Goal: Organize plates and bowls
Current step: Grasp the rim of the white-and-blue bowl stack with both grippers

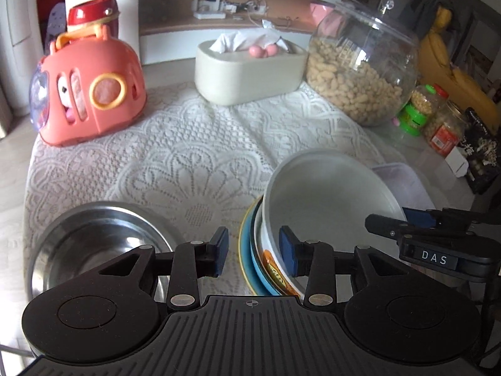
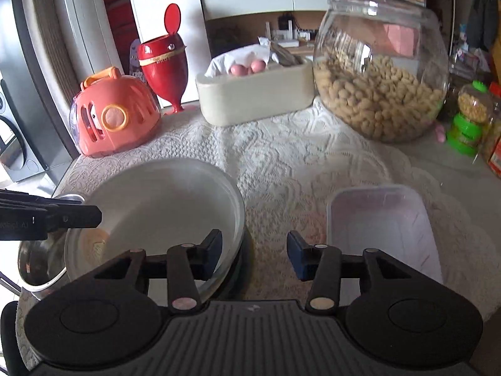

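Both tools gape empty: left tool (image 1: 254, 252) straddles the white bowl's (image 1: 325, 194) rim, right tool (image 2: 254, 255) just beside it

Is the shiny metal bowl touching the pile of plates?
Apart. The left wrist view shows lace tablecloth between the metal bowl and the plate stack.

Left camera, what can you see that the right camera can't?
Only the left wrist view shows the yellow and blue plates stacked under the white bowl, and the dark snack bag at the right edge.

Only the right wrist view shows the speaker at the far left and the red bottle's pointed foot.

Both show the white bowl, steel bowl, clear plastic tub, pink toy carrier, tissue box and peanut jar. Both grippers, left gripper and right gripper, are open and empty.
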Action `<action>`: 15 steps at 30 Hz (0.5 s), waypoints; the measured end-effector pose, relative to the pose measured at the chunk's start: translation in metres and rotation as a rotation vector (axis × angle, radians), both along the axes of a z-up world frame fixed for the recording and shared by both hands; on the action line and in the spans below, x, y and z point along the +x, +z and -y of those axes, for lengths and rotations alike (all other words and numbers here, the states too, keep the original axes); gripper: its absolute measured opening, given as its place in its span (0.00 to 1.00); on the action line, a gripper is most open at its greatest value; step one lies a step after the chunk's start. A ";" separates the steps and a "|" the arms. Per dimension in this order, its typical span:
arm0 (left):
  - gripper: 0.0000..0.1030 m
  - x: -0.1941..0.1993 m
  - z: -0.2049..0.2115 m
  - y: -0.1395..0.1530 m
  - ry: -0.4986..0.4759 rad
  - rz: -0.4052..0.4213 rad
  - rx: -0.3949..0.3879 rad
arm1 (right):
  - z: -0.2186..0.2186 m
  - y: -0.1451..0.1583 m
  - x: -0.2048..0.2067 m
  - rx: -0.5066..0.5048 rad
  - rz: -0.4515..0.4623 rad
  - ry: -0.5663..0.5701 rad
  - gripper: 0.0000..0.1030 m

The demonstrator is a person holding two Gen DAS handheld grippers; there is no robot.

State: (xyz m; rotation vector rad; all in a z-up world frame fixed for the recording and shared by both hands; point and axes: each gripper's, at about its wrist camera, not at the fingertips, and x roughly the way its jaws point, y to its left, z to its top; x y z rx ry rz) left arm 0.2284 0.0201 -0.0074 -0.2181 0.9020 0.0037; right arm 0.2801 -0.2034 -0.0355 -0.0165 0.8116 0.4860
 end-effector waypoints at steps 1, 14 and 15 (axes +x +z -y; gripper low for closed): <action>0.41 0.002 -0.002 -0.004 0.005 -0.024 -0.034 | 0.002 -0.005 0.002 0.017 -0.019 0.004 0.44; 0.42 0.023 -0.010 -0.027 0.070 -0.078 -0.195 | 0.000 -0.049 0.028 0.233 -0.356 0.104 0.47; 0.41 0.023 -0.012 -0.027 0.078 -0.080 -0.207 | -0.001 -0.051 0.029 0.237 -0.363 0.101 0.47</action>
